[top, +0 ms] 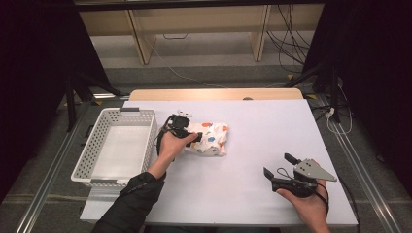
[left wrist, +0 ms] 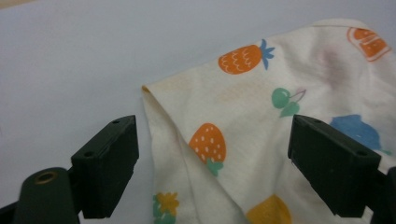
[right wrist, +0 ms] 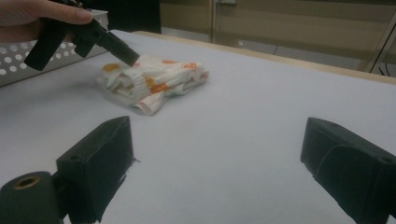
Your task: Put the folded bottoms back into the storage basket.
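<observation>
Folded cream cloth printed with orange, green and blue fruit (top: 210, 138) lies on my pale worktop (top: 252, 160), just right of the white perforated plastic basket (top: 99, 145). My left tool (left wrist: 212, 163) sits over the cloth's near edge, jaws spread wide with the fabric between them; I can't tell if either jaw touches it. My right tool (top: 278, 166) rests well apart at the worktop's near right, jaws wide open, holding nothing.
</observation>
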